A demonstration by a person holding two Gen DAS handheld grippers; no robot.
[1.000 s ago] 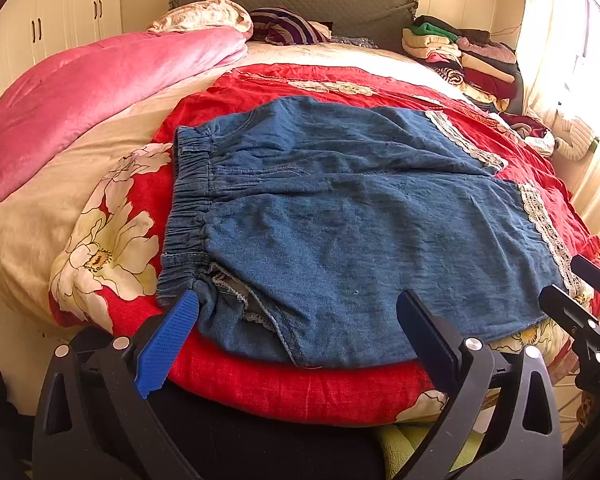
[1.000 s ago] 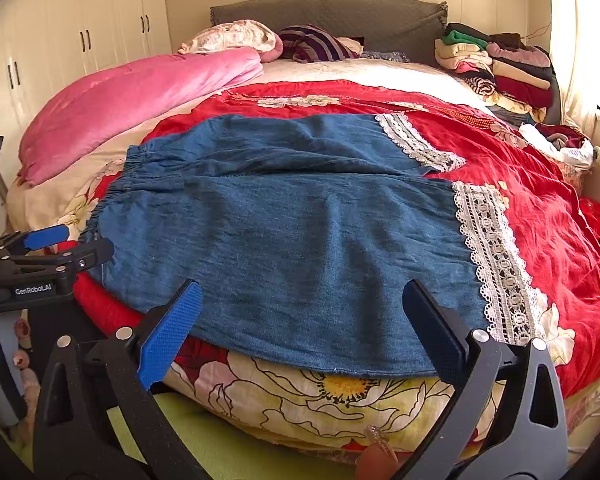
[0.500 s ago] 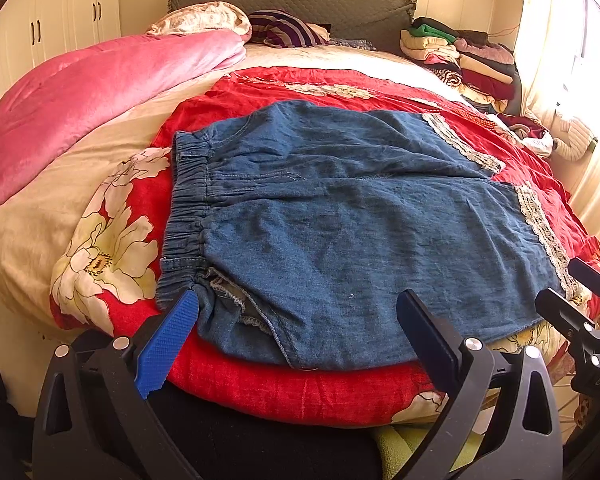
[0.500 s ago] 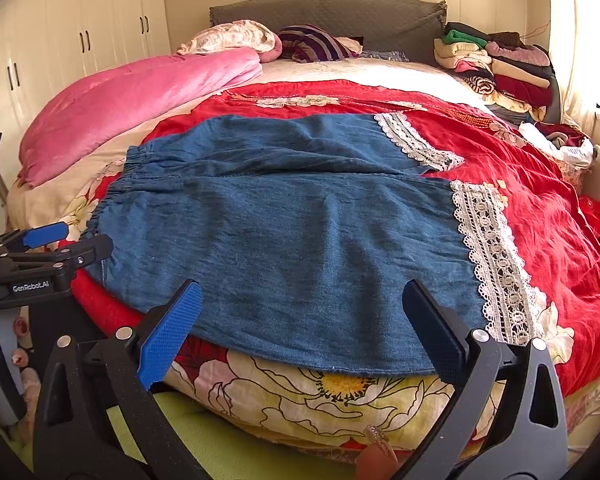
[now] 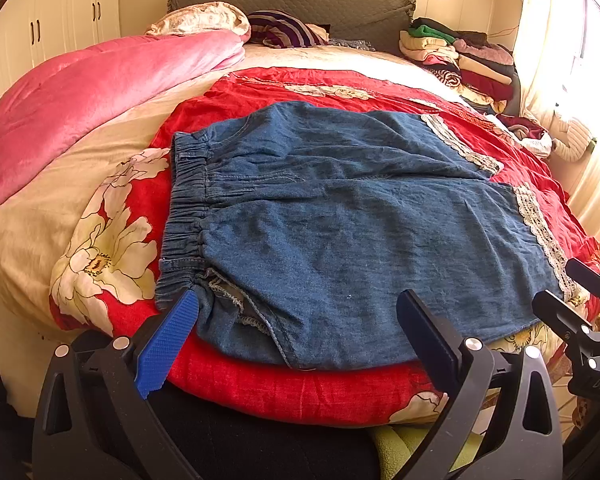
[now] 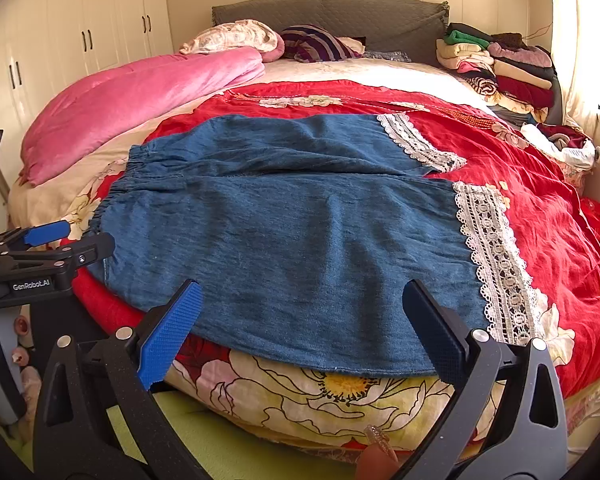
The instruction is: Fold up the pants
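Blue denim pants (image 5: 340,232) with white lace cuffs (image 6: 488,248) lie flat on a red floral quilt (image 5: 300,392), waistband (image 5: 184,208) to the left, both legs pointing right. My left gripper (image 5: 296,332) is open and empty at the near edge by the waistband end. My right gripper (image 6: 300,320) is open and empty at the near edge of the front leg, left of the cuff. Each gripper shows in the other's view: the right one at the right edge (image 5: 580,316), the left one at the left edge (image 6: 48,248).
A pink duvet (image 5: 92,92) lies along the bed's left side. Pillows (image 5: 204,20) rest at the grey headboard (image 6: 332,12). A stack of folded clothes (image 6: 504,64) sits at the back right. White wardrobes (image 6: 80,40) stand to the left, a bright window to the right.
Both grippers have drifted very slightly; the pants sit a touch lower in the left wrist view. Nothing was grasped or released.
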